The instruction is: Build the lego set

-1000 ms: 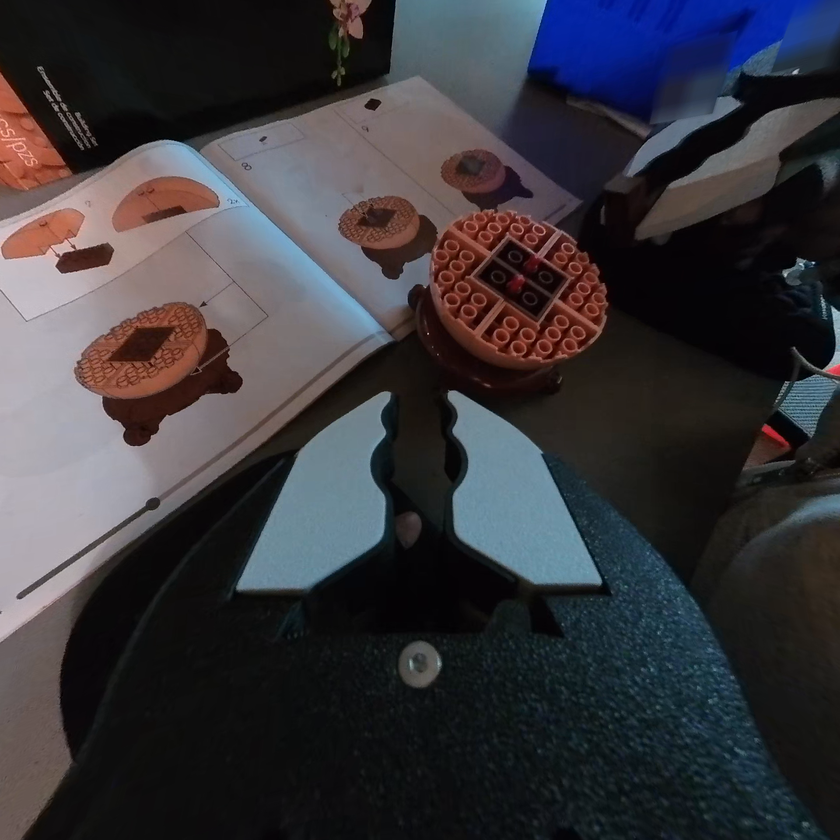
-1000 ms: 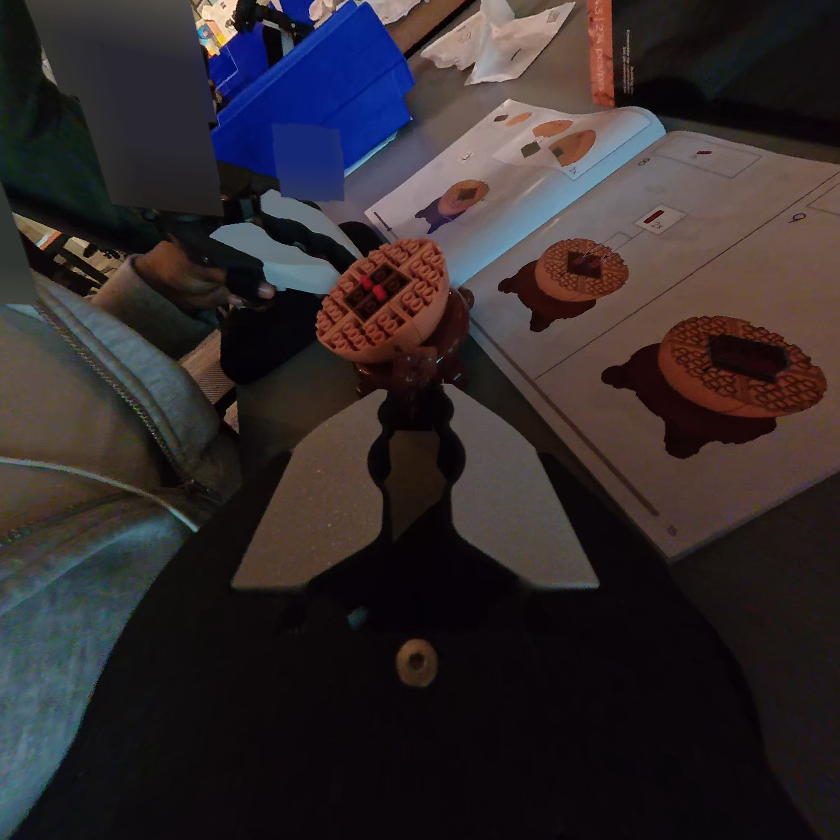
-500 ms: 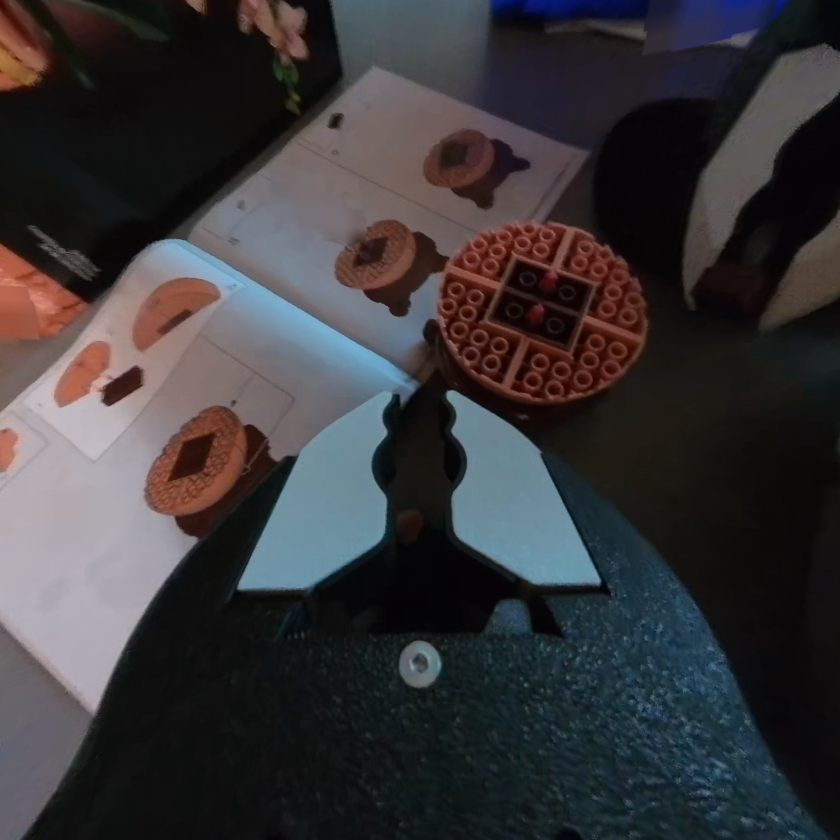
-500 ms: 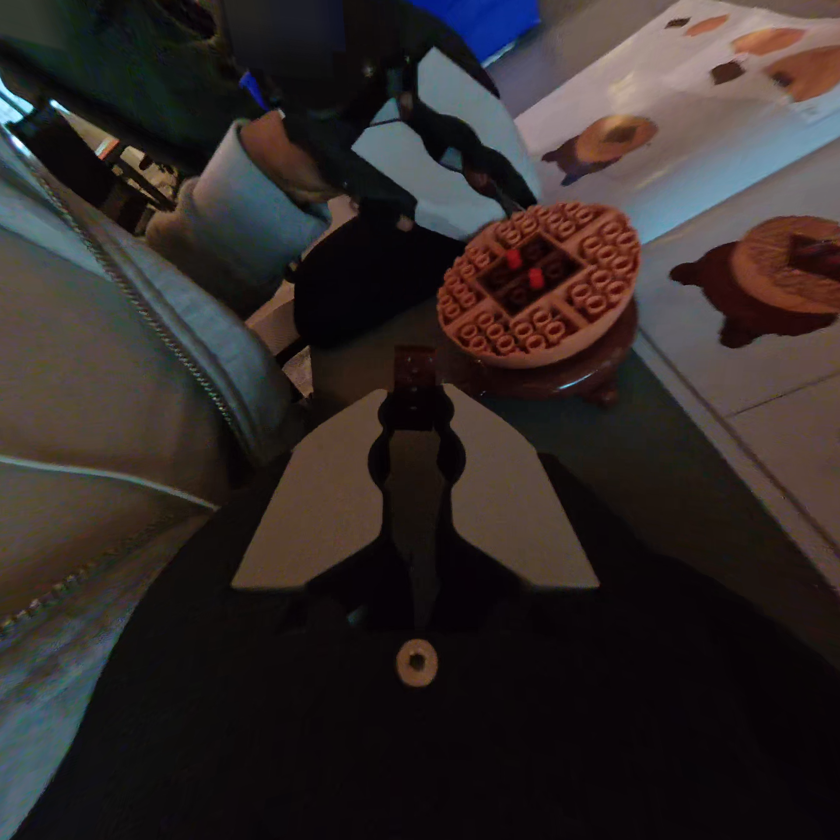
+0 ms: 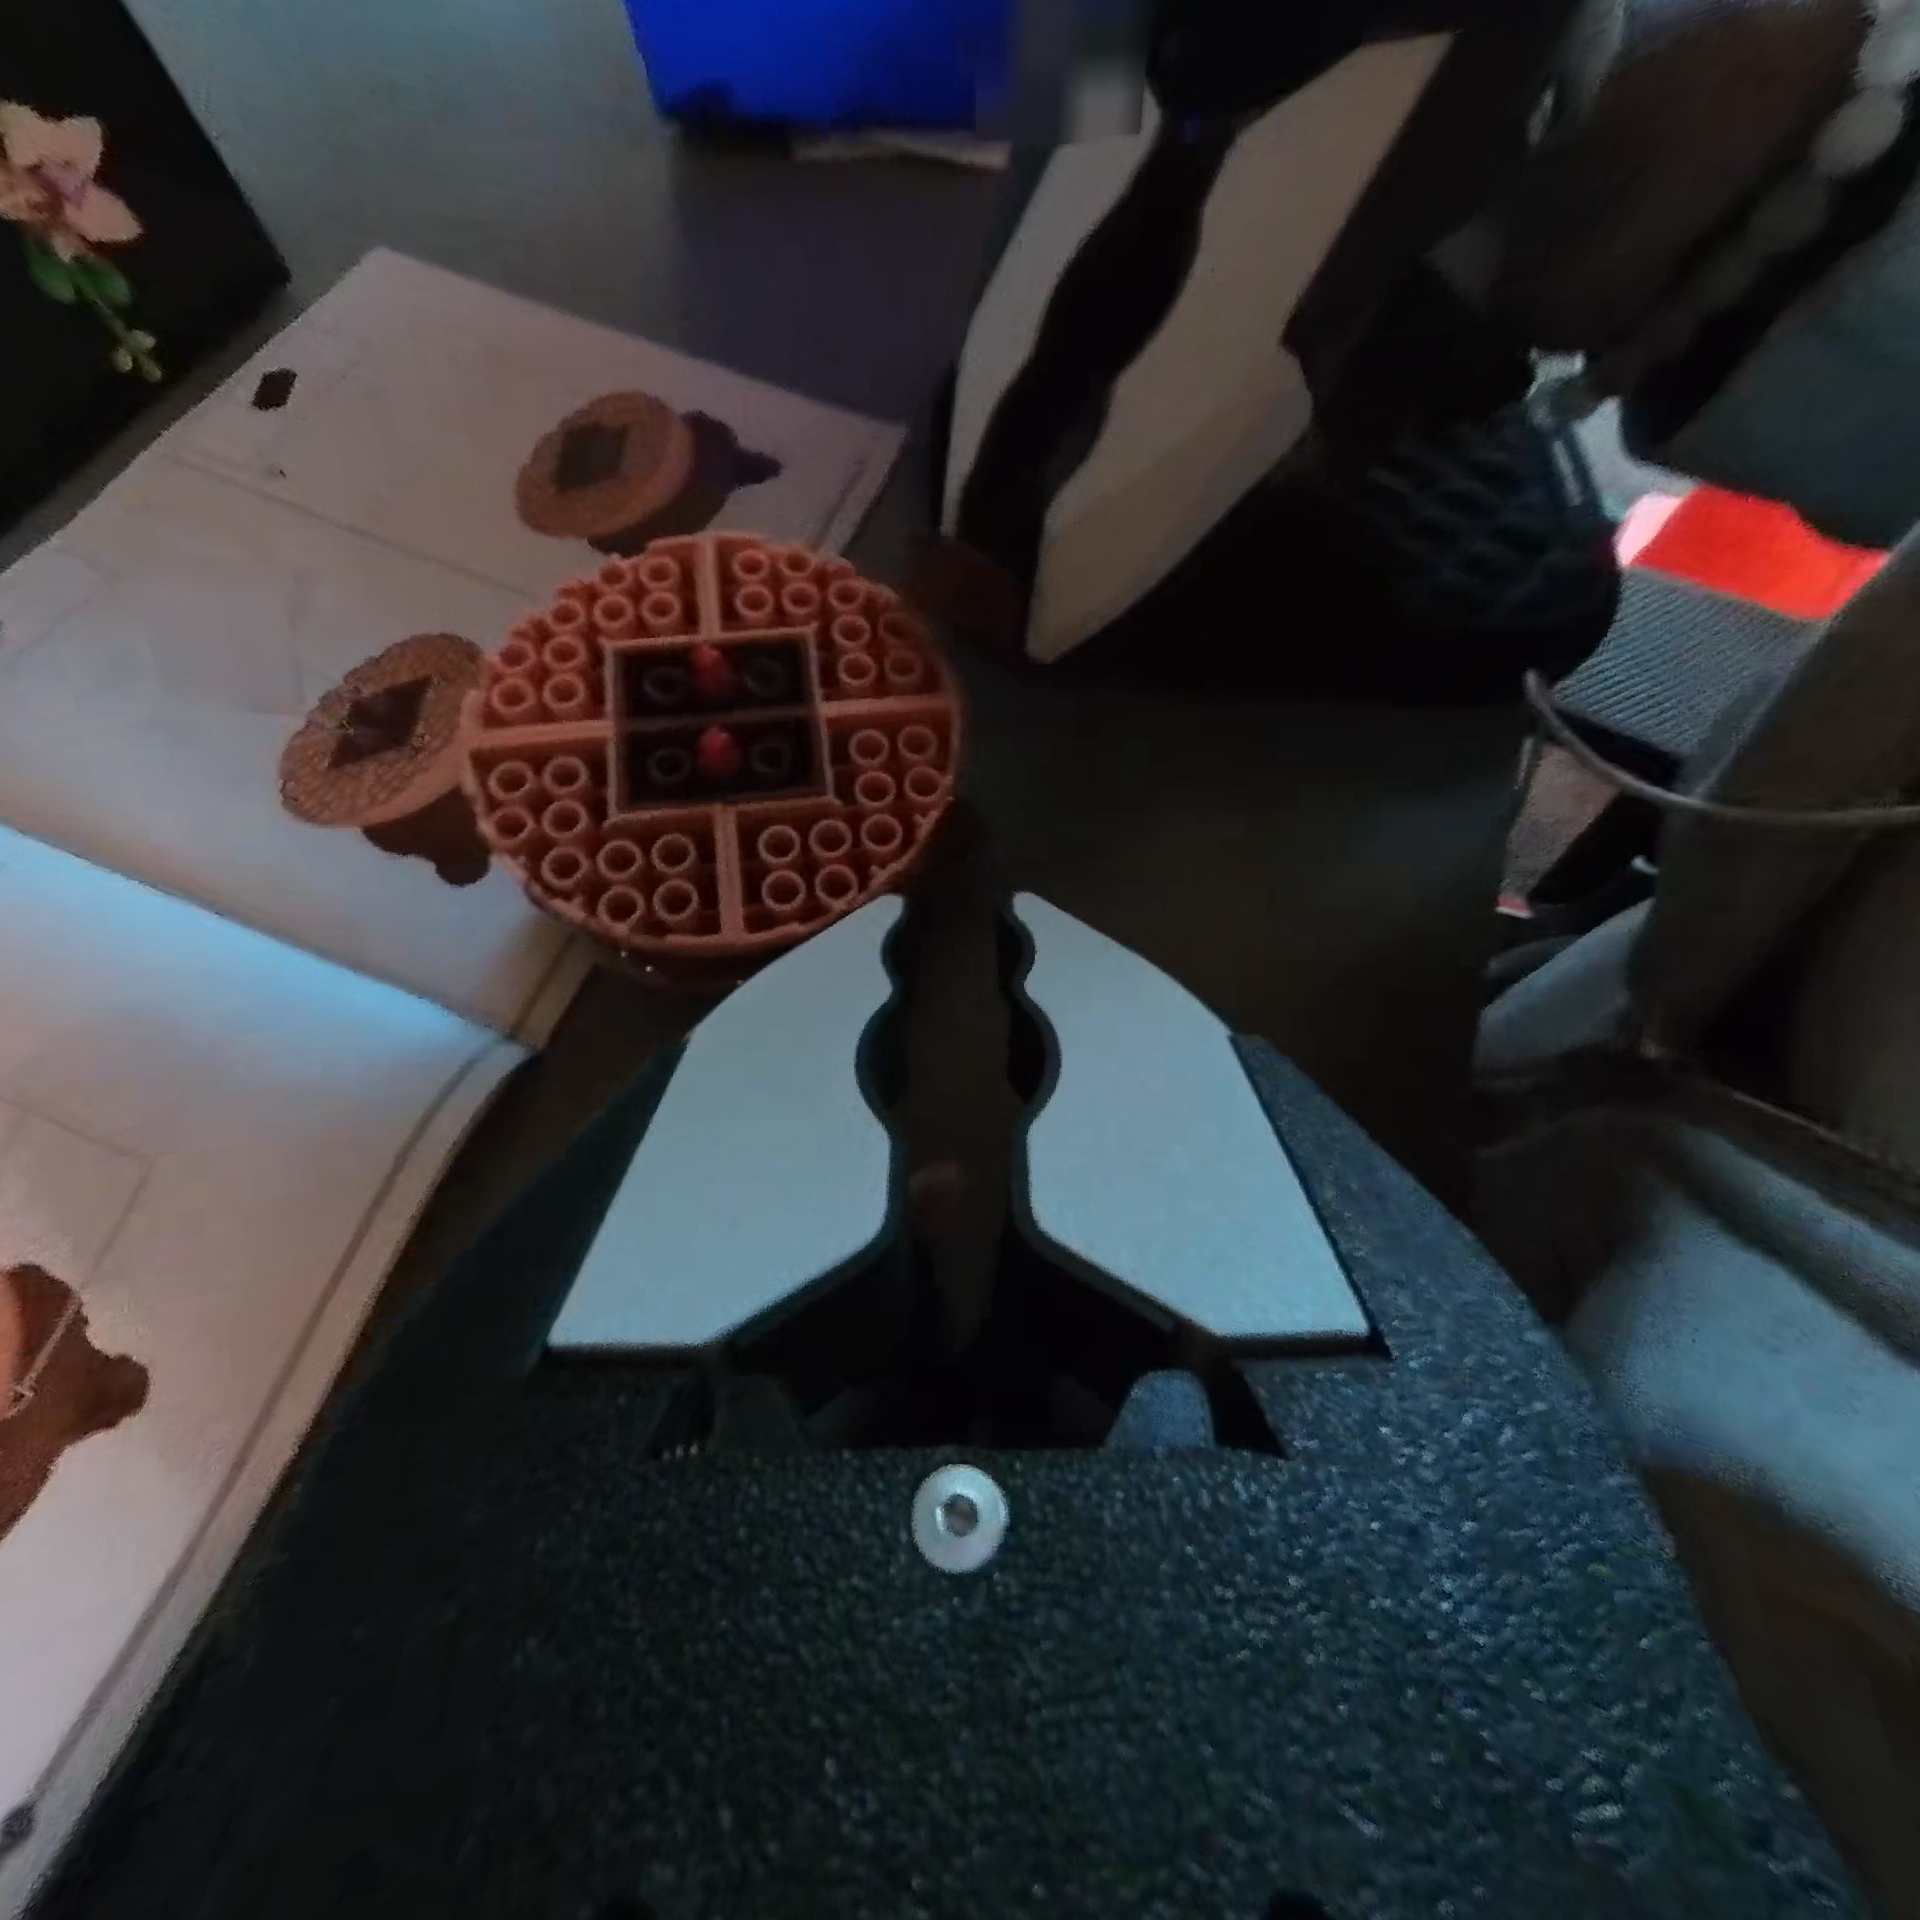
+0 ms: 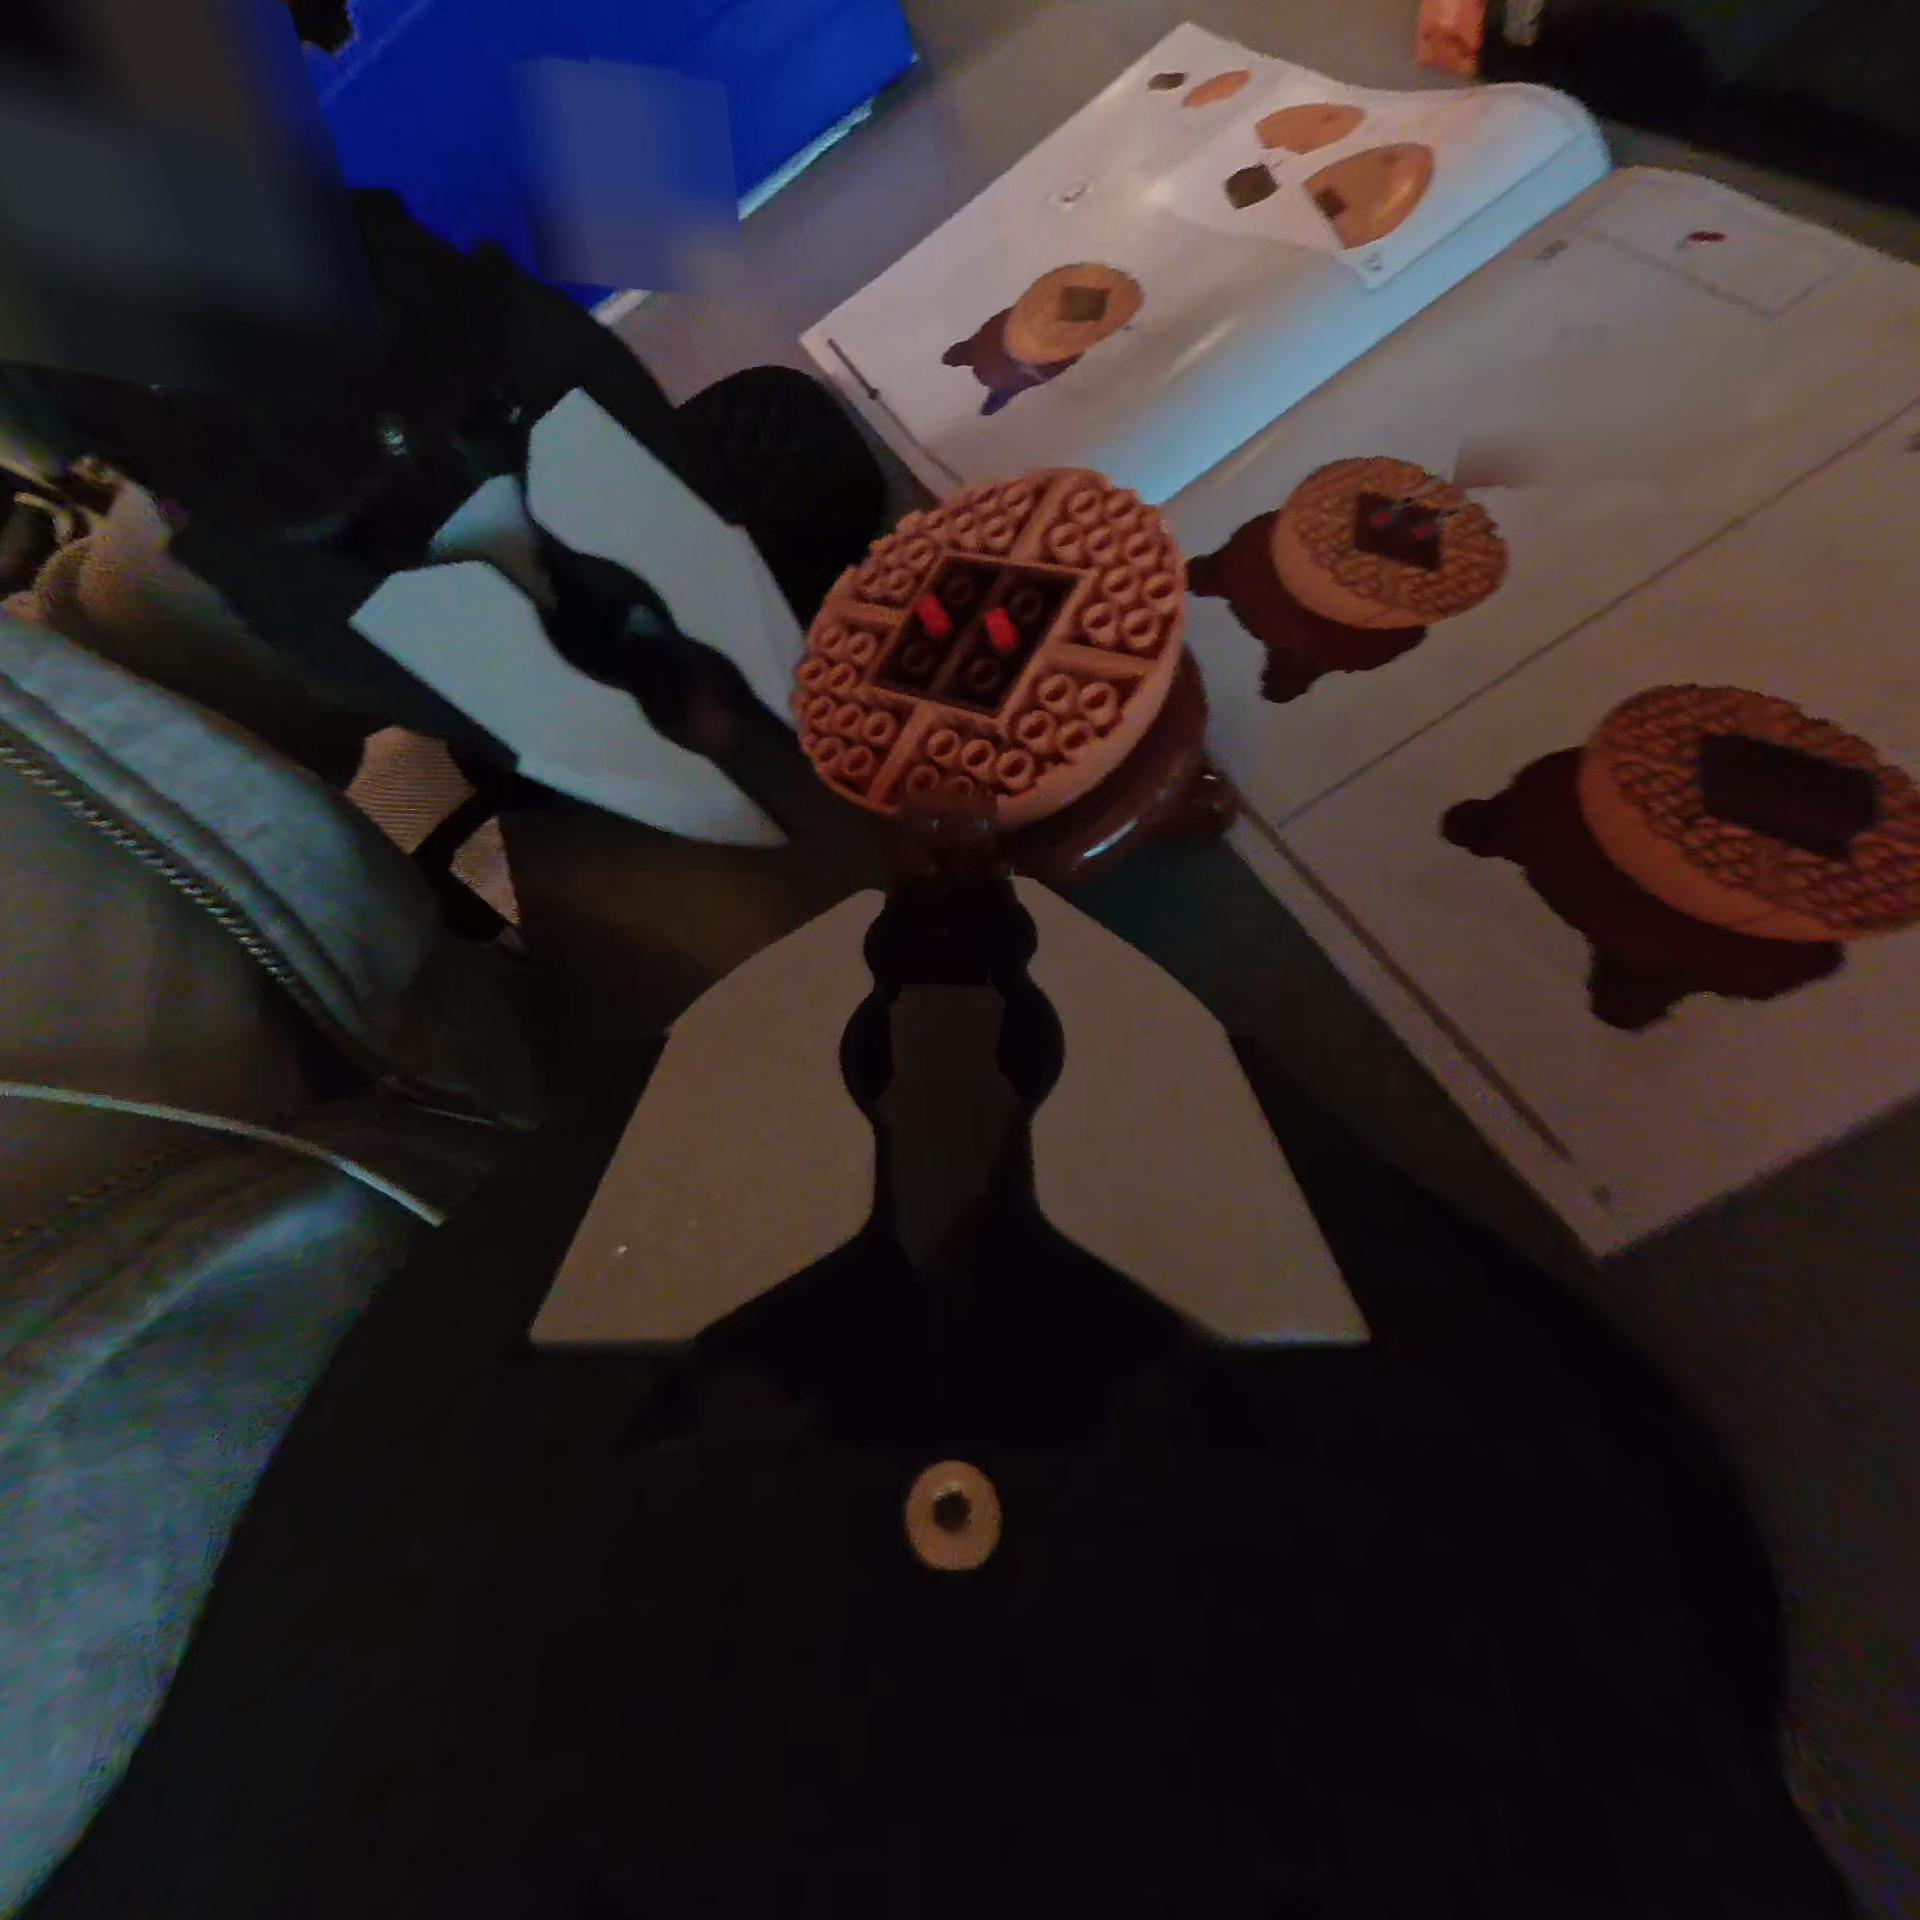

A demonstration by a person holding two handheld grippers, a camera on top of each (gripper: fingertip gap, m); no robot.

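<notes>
— Left gripper (image 5: 951, 935)?
— Jaws narrowly apart, above the dark table (image 5: 1195, 831), just at 5 o'clock of the round tan brick model (image 5: 717, 748).
— Right gripper (image 6: 951, 920)?
— Clamped on a small dark brown piece (image 6: 948, 857), hard against the model's 6 o'clock edge; touching or not, cannot tell. Open instruction booklet (image 6: 1558, 1039) at 2 o'clock.

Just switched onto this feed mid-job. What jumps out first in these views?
The round tan studded disc on its dark brown base, two red pieces in its dark centre, stands at the edge of the open instruction booklet. The right claw pinches a small dark brown piece at the disc's near rim, with the left claw close beside the disc too.
</notes>
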